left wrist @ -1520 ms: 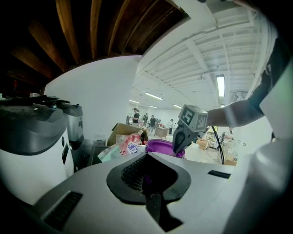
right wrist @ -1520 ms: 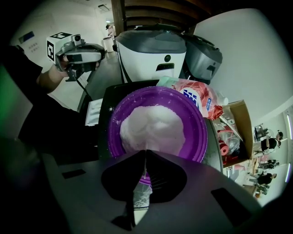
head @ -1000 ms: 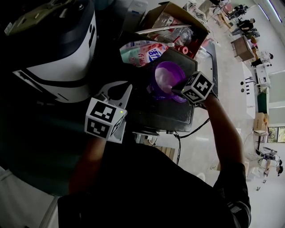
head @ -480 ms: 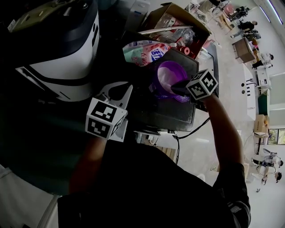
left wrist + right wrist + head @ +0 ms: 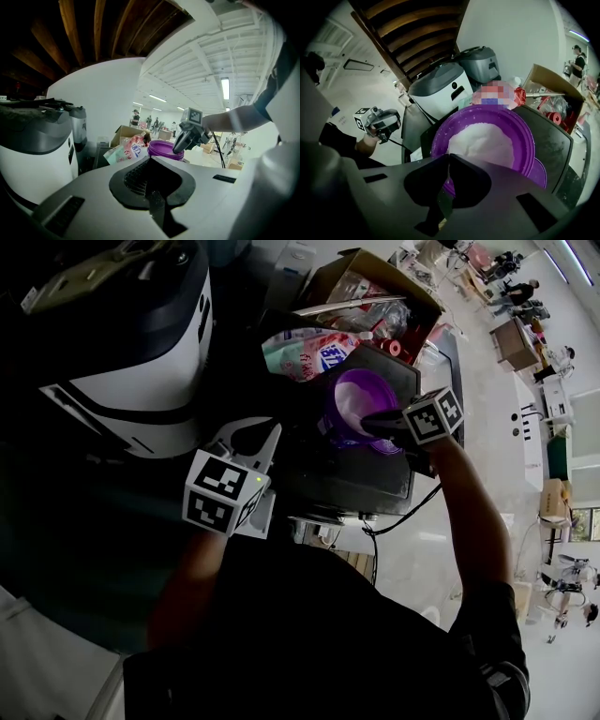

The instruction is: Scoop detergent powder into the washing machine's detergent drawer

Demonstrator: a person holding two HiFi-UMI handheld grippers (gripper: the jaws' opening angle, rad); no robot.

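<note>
Right gripper view — right gripper (image 5: 446,156) clenched over mouth-up purple bowl (image 5: 527,140) of powder (image 5: 483,140) — left gripper (image 5: 150,159) clenched

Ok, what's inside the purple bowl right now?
A mound of white powder sits in the purple bowl, heaped toward the middle. The right tool covers the bowl's near edge, so whatever lies at that edge can't be seen.

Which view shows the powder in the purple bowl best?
Right gripper view: it looks down into the purple bowl, with the white powder heap in full. Head view shows only a pale patch beside the right gripper. Left gripper view shows the bowl's side, no powder.
</note>
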